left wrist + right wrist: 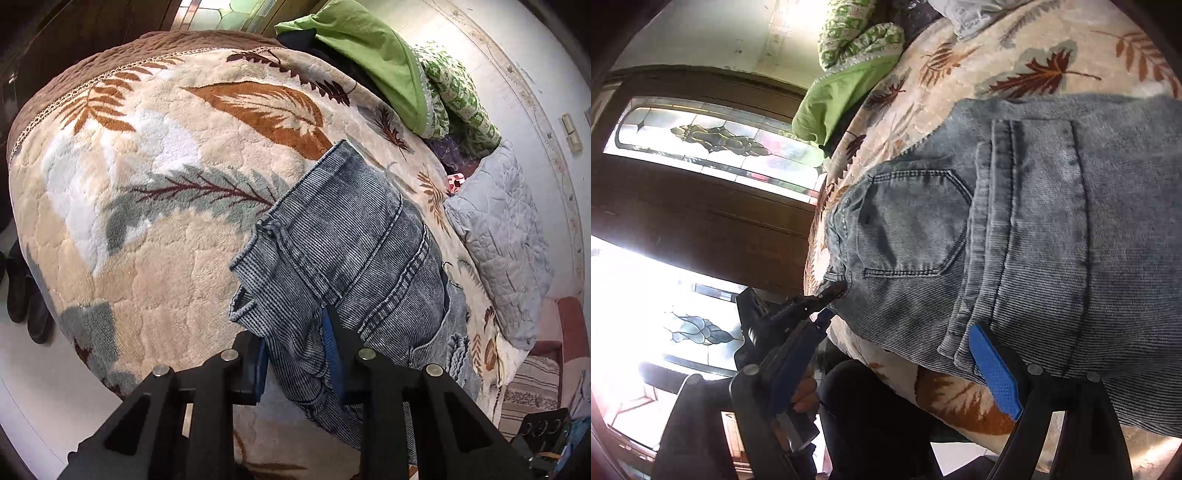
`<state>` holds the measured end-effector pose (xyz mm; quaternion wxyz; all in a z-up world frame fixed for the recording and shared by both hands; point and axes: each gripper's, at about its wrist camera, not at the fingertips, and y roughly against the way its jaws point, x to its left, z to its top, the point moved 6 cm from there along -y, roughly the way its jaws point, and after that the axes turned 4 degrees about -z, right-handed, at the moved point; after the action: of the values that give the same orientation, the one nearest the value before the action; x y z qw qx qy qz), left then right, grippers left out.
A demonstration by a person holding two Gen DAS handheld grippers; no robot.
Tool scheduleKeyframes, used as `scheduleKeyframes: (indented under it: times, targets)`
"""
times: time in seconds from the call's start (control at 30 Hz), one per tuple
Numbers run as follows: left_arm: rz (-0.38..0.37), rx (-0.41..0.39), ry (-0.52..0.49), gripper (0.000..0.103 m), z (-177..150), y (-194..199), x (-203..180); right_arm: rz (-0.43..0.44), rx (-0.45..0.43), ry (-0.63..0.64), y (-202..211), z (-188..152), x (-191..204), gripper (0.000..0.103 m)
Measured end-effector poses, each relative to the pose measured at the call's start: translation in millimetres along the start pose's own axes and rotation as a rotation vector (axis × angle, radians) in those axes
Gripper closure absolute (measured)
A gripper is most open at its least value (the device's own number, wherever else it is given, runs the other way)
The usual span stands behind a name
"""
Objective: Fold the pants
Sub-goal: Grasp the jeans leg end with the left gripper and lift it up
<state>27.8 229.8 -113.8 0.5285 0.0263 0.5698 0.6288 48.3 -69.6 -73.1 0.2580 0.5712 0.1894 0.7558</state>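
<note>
No readable brand, label or writing anywhere.

Pants (354, 251): grey-blue, washed, fine-ribbed denim, lying folded on a bed (155, 236) near its front edge. Bed cover plush and quilted, cream with brown, rust and grey-green leaf prints, brown border along the far side.

Left wrist view only: left gripper (299, 350) with black fingers and blue ribbed pads, jaws pinching a fold of the pants; waistband edge and double-stitched seams running away from the camera. Beyond, a green cloth (369, 51), a green-and-white patterned quilt (465, 103) and a grey quilted pillow (506, 236) piled along the right side of the bed. Dark boots (26, 295) on the pale floor at left.

Right wrist view only: a five-sided back pocket (908, 225) with double stitching, a hemmed leg end laid across the seat above it. Left gripper (834, 291) visible from the side, tips clamped on the pants' edge, a hand (803, 397) wrapped around its handle. Right gripper (849, 369) with jaws spread wide, holding nothing; one blue textured pad (995, 373) just at the lower edge of the denim, contact not clear. Behind, dark wood panelling with leaded stained glass (713, 140), brightly backlit.
</note>
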Motion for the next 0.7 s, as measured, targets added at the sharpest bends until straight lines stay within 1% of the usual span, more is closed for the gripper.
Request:
scheduleKeyframes:
  times: [0.07,0.1,0.17,0.23,0.3,0.33,0.37,0.4,0.47,0.53,0.63,0.67,0.7]
  targets:
    - [0.018,-0.007,-0.02,0.075,0,-1,-1,-0.001,-0.003,0.043,-1,8,14,0.016]
    - [0.023,-0.007,-0.027,0.075,0,-1,-1,-0.015,-0.011,0.047,-4,15,17,0.016]
    - [0.034,-0.009,-0.043,0.075,1,-2,-3,-0.035,-0.015,0.044,-14,28,19,0.016]
    - [0.048,-0.013,-0.061,0.075,1,-2,-4,-0.024,-0.01,0.015,-29,42,17,0.016]
    - [0.061,-0.016,-0.077,0.075,1,-2,-5,0.006,0.023,-0.044,-49,54,10,0.016]
    - [0.064,-0.015,-0.082,0.075,0,-1,-5,-0.007,0.047,-0.078,-61,57,2,0.016]
    - [0.068,-0.013,-0.087,0.075,0,-2,-6,-0.047,0.085,-0.114,-75,59,-9,0.016]
    - [0.07,-0.014,-0.091,0.075,1,-2,-7,-0.061,0.108,-0.142,-83,59,-16,0.016]
    - [0.068,-0.014,-0.094,0.074,1,-3,-6,-0.072,0.1,-0.158,-79,63,-11,0.016]
    - [0.071,-0.014,-0.1,0.074,1,-3,-7,-0.089,0.097,-0.119,-75,64,0,0.016]
    - [0.074,-0.019,-0.107,0.074,0,-2,-6,-0.074,0.071,-0.083,-71,66,13,0.016]
    - [0.074,-0.018,-0.106,0.074,-1,-2,-6,-0.088,0.072,-0.079,-75,66,12,0.016]
    - [0.075,-0.018,-0.107,0.074,-1,-3,-7,-0.124,0.086,-0.081,-83,66,5,0.016]
